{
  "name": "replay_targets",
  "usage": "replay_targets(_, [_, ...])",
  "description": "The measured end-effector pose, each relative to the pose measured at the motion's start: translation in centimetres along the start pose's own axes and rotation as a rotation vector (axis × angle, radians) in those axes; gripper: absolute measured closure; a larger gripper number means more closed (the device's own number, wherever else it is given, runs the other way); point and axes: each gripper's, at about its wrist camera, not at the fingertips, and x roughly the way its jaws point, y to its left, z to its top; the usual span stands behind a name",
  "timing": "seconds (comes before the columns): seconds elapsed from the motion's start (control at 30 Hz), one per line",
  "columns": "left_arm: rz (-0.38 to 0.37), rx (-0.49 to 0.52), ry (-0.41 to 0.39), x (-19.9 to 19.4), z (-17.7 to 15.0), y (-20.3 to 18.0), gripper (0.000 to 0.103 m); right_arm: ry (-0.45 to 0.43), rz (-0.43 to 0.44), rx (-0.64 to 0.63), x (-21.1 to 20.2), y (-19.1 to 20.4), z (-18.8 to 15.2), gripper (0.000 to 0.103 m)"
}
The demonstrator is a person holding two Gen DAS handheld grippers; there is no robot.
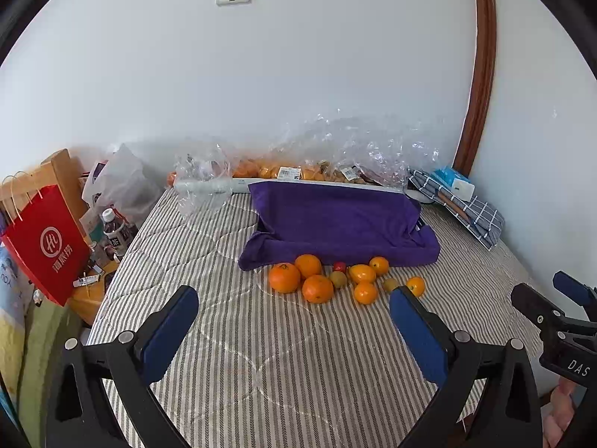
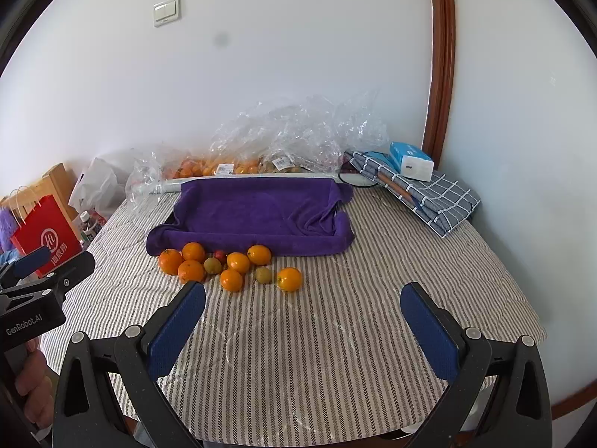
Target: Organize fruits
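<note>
The left gripper hangs above the near part of a striped surface, its blue-padded fingers spread wide apart with nothing between them. The right gripper hovers alongside it over the same striped cover, its fingers equally wide apart and empty. Each one shows at the edge of the other's view, and part of a hand grips the left handle.

The fruits lie loose in a small cluster on the stripes, just in front of a tray draped in a purple towel. Most are oranges of differing size, some touching one another. Among them sit two dull greenish-yellow round fruits and one small red fruit close against the towel's front edge; what kind these are is hard to tell at this size. One orange lies slightly apart at the right end of the group. The towel-lined hollow holds nothing.

Behind the towel, against the wall, crumpled clear plastic bags hold more orange fruit. To the right lies a folded checked cloth with a blue and white tissue pack on it. At far left stands a red paper bag beside a bottle.
</note>
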Motion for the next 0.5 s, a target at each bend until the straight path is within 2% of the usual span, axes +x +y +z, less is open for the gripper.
replay_targets(0.5, [-0.005, -0.004, 0.004, -0.2, -0.03, -0.05, 0.0, 0.009, 0.009, 0.019, 0.12, -0.27, -0.12, 0.0])
